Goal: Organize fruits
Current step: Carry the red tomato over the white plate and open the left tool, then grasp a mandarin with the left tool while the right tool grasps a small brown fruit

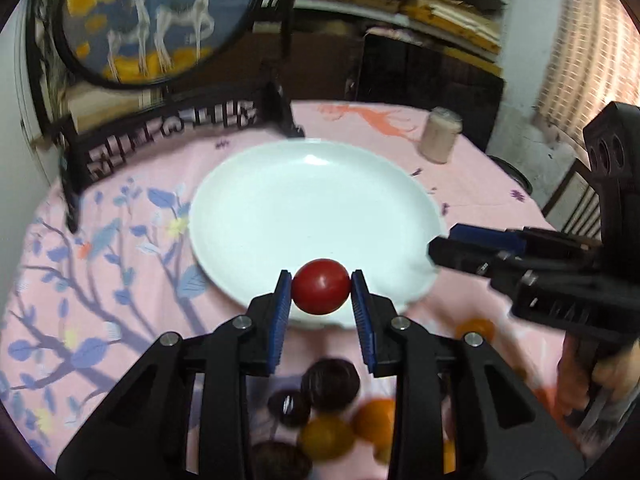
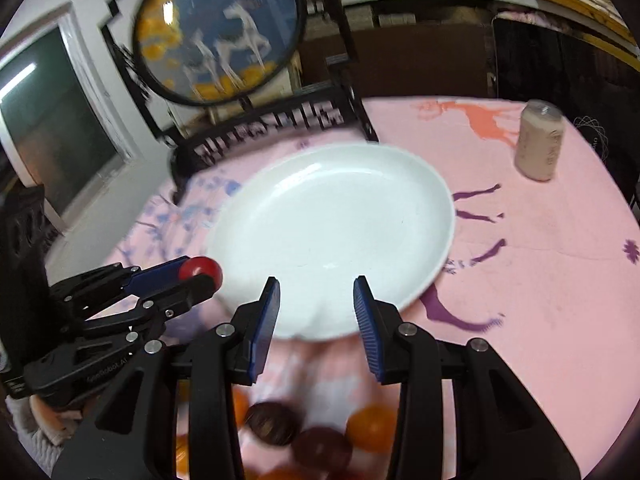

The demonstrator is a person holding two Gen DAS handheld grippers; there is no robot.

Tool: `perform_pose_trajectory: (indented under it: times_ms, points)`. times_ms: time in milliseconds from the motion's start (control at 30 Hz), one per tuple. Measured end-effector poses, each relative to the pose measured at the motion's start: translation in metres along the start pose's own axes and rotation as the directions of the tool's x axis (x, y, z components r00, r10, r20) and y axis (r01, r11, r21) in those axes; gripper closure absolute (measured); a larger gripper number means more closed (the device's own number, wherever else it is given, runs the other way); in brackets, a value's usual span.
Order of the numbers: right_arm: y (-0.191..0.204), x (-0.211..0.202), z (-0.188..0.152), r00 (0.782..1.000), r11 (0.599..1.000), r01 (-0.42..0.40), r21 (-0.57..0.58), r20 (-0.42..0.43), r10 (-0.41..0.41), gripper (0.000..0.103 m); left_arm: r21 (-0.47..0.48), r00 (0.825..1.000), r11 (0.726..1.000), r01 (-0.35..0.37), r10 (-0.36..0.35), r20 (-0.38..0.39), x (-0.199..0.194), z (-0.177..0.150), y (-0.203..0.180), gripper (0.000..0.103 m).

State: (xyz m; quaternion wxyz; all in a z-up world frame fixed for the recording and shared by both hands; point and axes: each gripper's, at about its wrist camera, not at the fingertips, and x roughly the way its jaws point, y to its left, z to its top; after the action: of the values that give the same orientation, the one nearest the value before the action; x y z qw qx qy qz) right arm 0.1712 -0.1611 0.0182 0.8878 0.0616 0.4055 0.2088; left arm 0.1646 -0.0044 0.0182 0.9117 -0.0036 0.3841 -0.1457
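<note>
My left gripper [image 1: 321, 286] is shut on a small red tomato [image 1: 321, 286] and holds it over the near rim of a white plate [image 1: 280, 200]. In the right wrist view the same tomato [image 2: 202, 269] shows at the left, in the left gripper's fingers [image 2: 192, 282] beside the plate [image 2: 336, 232]. My right gripper [image 2: 316, 304] is open and empty over the plate's near edge; it shows at the right of the left wrist view [image 1: 444, 246]. Dark plums [image 1: 330, 384] and oranges [image 1: 374, 420] lie on the cloth below both grippers.
A pink patterned tablecloth [image 2: 540, 280] covers the table. A beige can [image 2: 540, 144] stands at the far right. A black stand [image 1: 176, 124] with a round deer picture [image 2: 218, 32] stands behind the plate at the far left.
</note>
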Motion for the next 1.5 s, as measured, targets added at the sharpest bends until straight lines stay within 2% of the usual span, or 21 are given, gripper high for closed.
perform_pose_trajectory:
  times_ms: [100, 133, 167, 200, 233, 433, 733, 1000, 1067, 1133, 1167, 1200, 1233, 1300, 1367, 1500]
  points:
    - [-0.008, 0.017, -0.001, 1.0, 1.0, -0.016, 0.008, -0.022, 0.016, 0.062, -0.028, 1.0, 0.999, 0.016, -0.016, -0.022, 0.019, -0.001, 0.009, 0.072]
    - [-0.01, 0.02, 0.0, 0.999, 1.0, -0.028, 0.005, -0.034, 0.028, 0.059, -0.022, 1.0, 1.0, 0.011, -0.011, -0.025, 0.024, -0.001, 0.009, 0.067]
    - [-0.011, 0.024, 0.0, 0.998, 0.999, -0.032, -0.003, -0.048, 0.032, 0.053, -0.013, 1.0, 1.0, -0.003, 0.003, -0.025, 0.029, -0.001, 0.009, 0.058]
    - [-0.011, 0.026, 0.002, 0.998, 0.999, -0.029, -0.012, -0.049, 0.029, 0.045, -0.006, 1.0, 1.0, -0.019, 0.019, -0.016, 0.032, 0.0, 0.009, 0.043]
    - [-0.012, 0.025, 0.002, 1.0, 1.0, -0.023, -0.011, -0.021, 0.023, 0.045, -0.002, 1.0, 1.0, -0.02, 0.02, -0.009, 0.033, 0.0, 0.009, 0.043]
    - [-0.018, 0.008, -0.004, 0.999, 0.999, -0.051, -0.006, -0.007, 0.051, 0.045, 0.001, 1.0, 1.0, -0.004, 0.004, 0.006, 0.029, 0.001, 0.009, 0.043]
    - [-0.017, -0.02, -0.018, 0.998, 0.999, -0.051, -0.015, 0.024, 0.051, 0.042, -0.069, 0.999, 0.997, 0.039, -0.038, 0.015, 0.021, 0.0, 0.023, 0.043]
    - [-0.018, -0.022, -0.03, 0.999, 0.999, -0.046, -0.015, 0.001, 0.046, 0.042, -0.087, 1.0, 0.996, 0.021, -0.019, 0.018, 0.012, -0.007, 0.032, 0.041]
    - [-0.02, -0.028, -0.035, 0.998, 0.998, -0.055, -0.005, 0.008, 0.055, 0.038, -0.078, 1.0, 0.997, 0.007, -0.005, 0.029, 0.005, -0.011, 0.032, 0.036]
    - [-0.025, -0.038, -0.038, 0.998, 0.999, -0.05, 0.011, 0.044, 0.05, 0.026, -0.072, 0.999, 0.997, -0.01, 0.013, 0.047, -0.004, -0.015, 0.033, 0.025]
    - [-0.028, -0.048, -0.041, 0.995, 0.999, -0.029, 0.023, 0.095, 0.027, 0.011, -0.07, 0.998, 0.997, -0.022, 0.026, 0.06, -0.011, -0.019, 0.033, 0.022]
    - [-0.032, -0.063, -0.045, 0.984, 0.999, 0.005, 0.039, 0.177, -0.012, 0.001, -0.068, 0.997, 0.997, -0.032, 0.037, 0.071, -0.017, -0.023, 0.034, 0.02]
    - [-0.034, -0.079, -0.051, 0.964, 0.999, 0.019, 0.038, 0.263, -0.028, 0.001, -0.066, 0.996, 0.997, -0.036, 0.041, 0.076, -0.021, -0.026, 0.034, 0.019]
    - [-0.035, -0.099, -0.062, 0.94, 1.0, -0.014, -0.011, 0.341, 0.017, 0.001, -0.064, 0.995, 0.997, -0.041, 0.047, 0.086, -0.033, -0.036, 0.035, 0.016]
    - [-0.035, -0.105, -0.073, 0.952, 1.0, -0.004, -0.03, 0.307, 0.013, 0.001, -0.068, 0.994, 0.996, -0.055, 0.061, 0.093, -0.043, -0.048, 0.037, 0.012]
    - [-0.043, -0.092, -0.109, 0.985, 0.999, -0.048, -0.013, 0.167, 0.05, 0.001, -0.053, 0.994, 0.997, -0.065, 0.069, 0.082, -0.06, -0.078, 0.034, 0.012]
